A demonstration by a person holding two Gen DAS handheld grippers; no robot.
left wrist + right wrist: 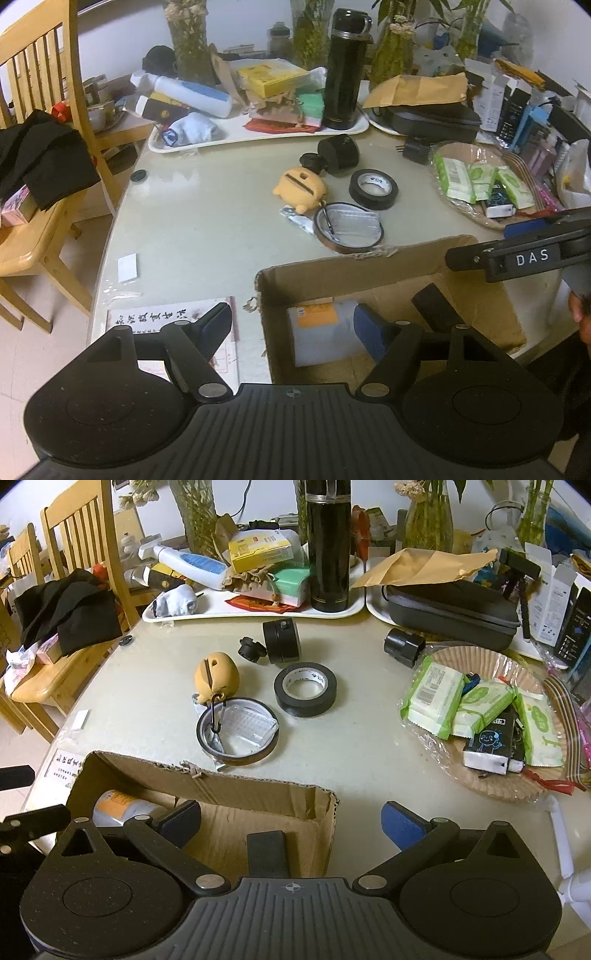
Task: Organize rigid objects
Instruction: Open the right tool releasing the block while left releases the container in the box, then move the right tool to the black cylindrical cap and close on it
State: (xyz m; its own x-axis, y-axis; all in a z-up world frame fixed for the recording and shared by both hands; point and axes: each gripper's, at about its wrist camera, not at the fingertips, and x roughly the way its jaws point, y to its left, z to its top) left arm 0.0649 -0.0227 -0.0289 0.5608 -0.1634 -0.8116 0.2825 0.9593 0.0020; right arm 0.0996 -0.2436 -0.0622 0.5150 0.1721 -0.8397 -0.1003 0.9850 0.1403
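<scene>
Both your claws stand apart and hold nothing: the left gripper [291, 325] and right gripper [291, 825] hover over the cardboard box [207, 794]. Ahead of them lies the black tape roll [305, 688]; approach squarely, straddle its rim, then close.

Black flask [328, 546] top cut off; box's [207, 794] contents perhaps half hidden.

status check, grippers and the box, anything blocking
Left gripper open, empty. Right gripper open, empty. Cardboard box holds a bottle and black block; black tape roll on table. Nothing blocking.
</scene>
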